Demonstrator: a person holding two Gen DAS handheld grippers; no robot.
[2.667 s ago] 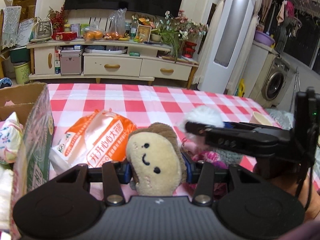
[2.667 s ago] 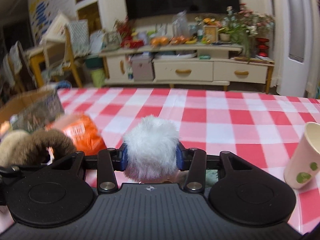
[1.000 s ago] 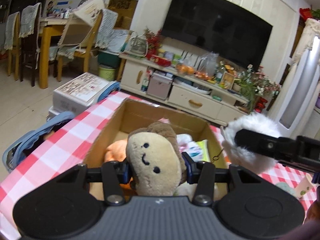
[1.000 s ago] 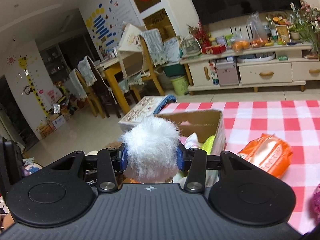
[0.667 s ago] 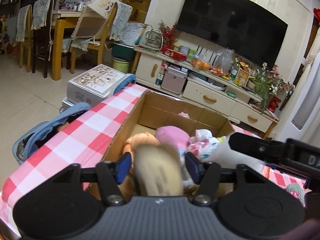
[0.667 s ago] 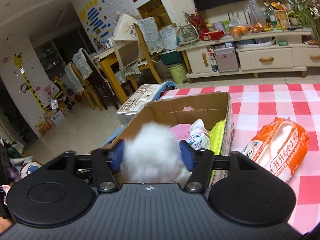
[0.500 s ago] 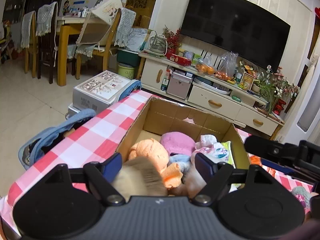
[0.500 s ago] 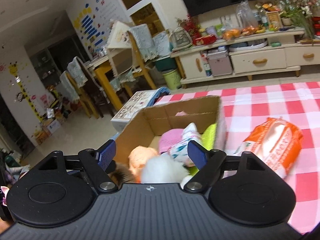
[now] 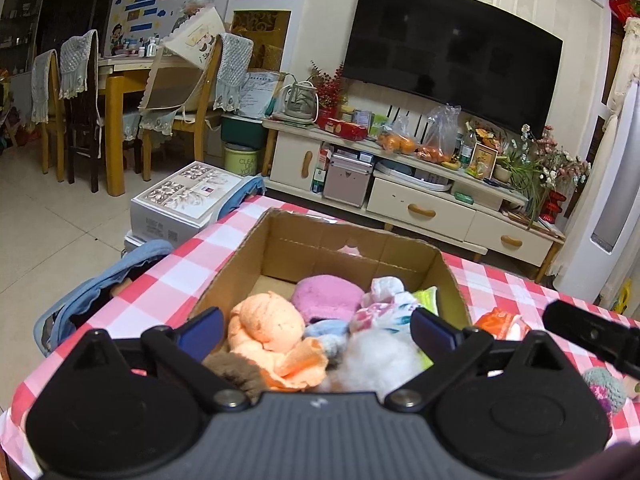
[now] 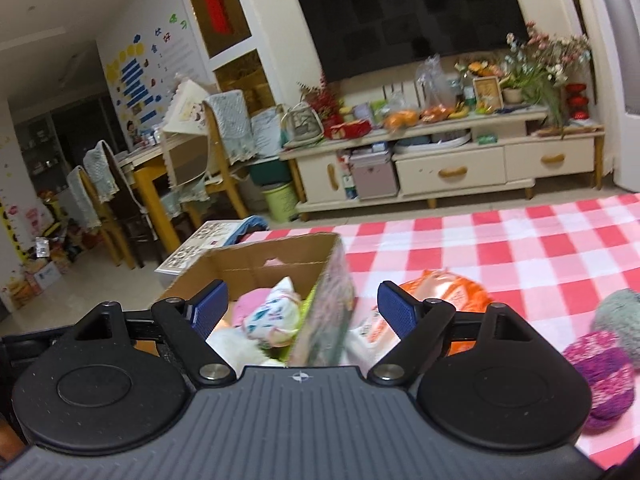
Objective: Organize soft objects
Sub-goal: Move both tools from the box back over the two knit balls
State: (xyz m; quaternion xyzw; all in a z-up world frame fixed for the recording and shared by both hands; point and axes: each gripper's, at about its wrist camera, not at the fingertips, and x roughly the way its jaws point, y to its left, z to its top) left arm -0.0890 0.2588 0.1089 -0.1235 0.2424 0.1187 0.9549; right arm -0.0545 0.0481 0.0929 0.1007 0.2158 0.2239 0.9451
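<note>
Soft toys fill the cardboard box [image 9: 256, 256] on the checked tablecloth [image 10: 500, 240]: an orange plush [image 9: 266, 322], a pink cushion [image 9: 326, 296], a patterned cloth bundle [image 9: 380, 308], and a white fluffy ball [image 9: 376, 364] and brown plush [image 9: 236, 372] at the near end. The left gripper [image 9: 316, 328] hangs over that near end with jaws opening wide and gripping nothing, while the right gripper [image 10: 302, 308], equally spread and empty, straddles the box's right wall. The release looks complete, so both should probably lift clear of the rim without snagging plush, then cross to the purple and grey knitted balls [image 10: 600, 364] right of the box, beyond the orange packet [image 10: 448, 292].
</note>
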